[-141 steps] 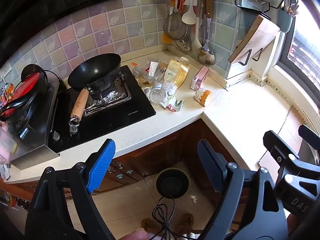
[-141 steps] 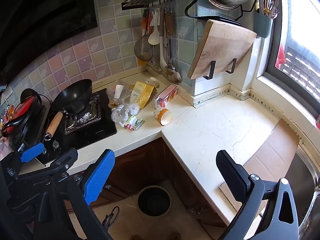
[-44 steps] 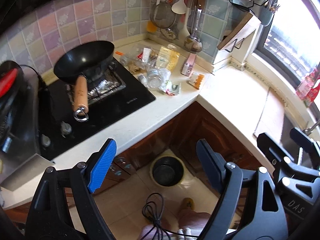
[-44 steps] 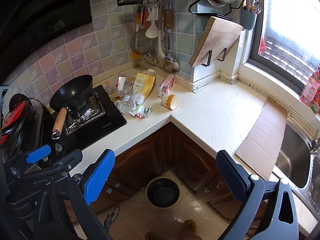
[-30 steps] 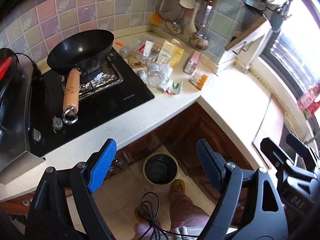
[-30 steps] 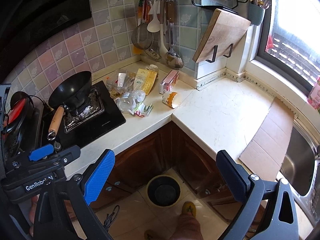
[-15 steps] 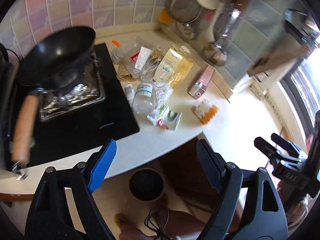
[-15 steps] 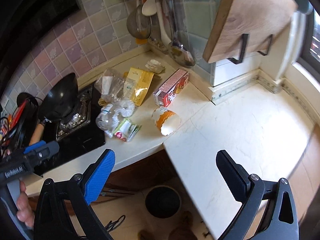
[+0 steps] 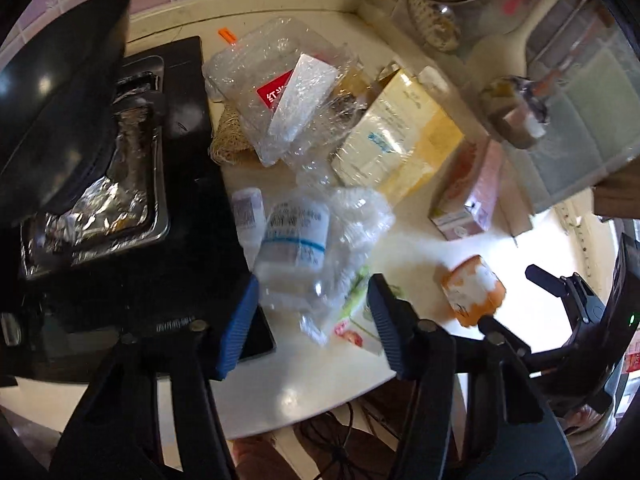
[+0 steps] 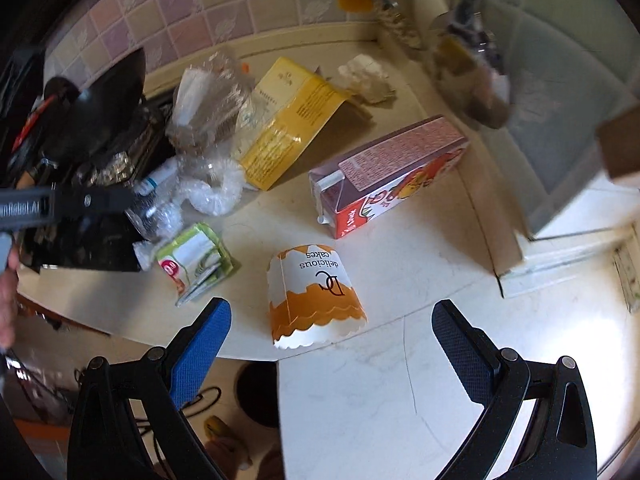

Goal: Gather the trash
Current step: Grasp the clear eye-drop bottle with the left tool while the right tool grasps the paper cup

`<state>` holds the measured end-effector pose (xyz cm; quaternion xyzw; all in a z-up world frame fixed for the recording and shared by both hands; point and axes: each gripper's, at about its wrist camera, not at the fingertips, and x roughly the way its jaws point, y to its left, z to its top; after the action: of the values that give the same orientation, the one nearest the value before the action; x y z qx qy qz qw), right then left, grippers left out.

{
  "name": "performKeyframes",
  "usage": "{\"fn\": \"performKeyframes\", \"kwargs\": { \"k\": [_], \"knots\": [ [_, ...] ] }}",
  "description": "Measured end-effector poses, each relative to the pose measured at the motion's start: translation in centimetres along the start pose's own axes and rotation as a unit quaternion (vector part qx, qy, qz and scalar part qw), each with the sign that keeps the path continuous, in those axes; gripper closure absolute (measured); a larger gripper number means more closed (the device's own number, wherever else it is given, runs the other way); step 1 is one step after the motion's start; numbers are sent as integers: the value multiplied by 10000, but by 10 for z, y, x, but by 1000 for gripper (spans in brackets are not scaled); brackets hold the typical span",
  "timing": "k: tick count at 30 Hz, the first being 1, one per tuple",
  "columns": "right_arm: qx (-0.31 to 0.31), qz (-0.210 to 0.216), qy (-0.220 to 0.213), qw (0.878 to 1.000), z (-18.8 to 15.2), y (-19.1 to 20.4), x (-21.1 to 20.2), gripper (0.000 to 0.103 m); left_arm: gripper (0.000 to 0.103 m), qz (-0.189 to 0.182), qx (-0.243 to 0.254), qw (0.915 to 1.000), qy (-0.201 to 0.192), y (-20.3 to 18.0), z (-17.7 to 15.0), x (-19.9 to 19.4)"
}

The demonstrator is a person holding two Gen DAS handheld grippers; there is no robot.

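Left gripper (image 9: 312, 316) closing, crushed plastic bottle (image 9: 296, 256) between fingers, pads not yet pressing. Right gripper (image 10: 328, 332) wide open, empty, cake cup (image 10: 316, 296) between fingers. Bottle best squared before squeeze.

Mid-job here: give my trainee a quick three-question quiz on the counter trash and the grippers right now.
1. True or false: the right gripper is shut on the cake cup.
2. What lies between the left gripper's closing fingers: A) crushed bottle B) juice carton C) wok
3. Fill in: the cake cup lies on its ____.

Key: 1 false, it is open with the cup untouched. 2 A. 3 side.
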<state>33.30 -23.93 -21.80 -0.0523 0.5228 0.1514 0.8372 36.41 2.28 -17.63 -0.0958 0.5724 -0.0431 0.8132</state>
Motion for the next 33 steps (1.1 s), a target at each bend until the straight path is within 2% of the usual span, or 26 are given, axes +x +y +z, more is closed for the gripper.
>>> {"fn": "performKeyframes", "kwargs": {
  "k": [2, 3, 4, 5, 10, 16, 24, 32, 33],
  "knots": [
    [-125, -17, 121, 9998, -1, 6, 12, 9, 64, 20, 24, 9999, 147, 1, 5, 9],
    [-163, -1, 185, 9997, -1, 8, 20, 17, 67, 20, 22, 9998, 199, 2, 7, 13],
    [-168, 34, 252, 9995, -1, 10, 26, 24, 68, 17, 7, 9997, 256, 3, 10, 17],
    [-137, 94, 333, 9993, -2, 10, 32, 25, 68, 26, -1, 9995, 300, 4, 12, 21],
    [-104, 164, 426, 9989, -4, 21, 52, 29, 67, 81, 20, 9989, 462, 5, 17, 36],
    [-86, 217, 481, 9986, -10, 35, 69, 35, 62, 196, 121, 9988, 425, -2, 21, 46],
    [-41, 191, 558, 9982, -15, 51, 82, 35, 57, 464, 259, 9976, 449, -24, 19, 56],
    [33, 217, 553, 9982, -16, 49, 79, 36, 53, 298, 135, 9983, 487, -29, 21, 64],
    [39, 224, 553, 9982, -15, 50, 80, 39, 53, 264, 112, 9985, 472, -27, 21, 65]
  ]
}}
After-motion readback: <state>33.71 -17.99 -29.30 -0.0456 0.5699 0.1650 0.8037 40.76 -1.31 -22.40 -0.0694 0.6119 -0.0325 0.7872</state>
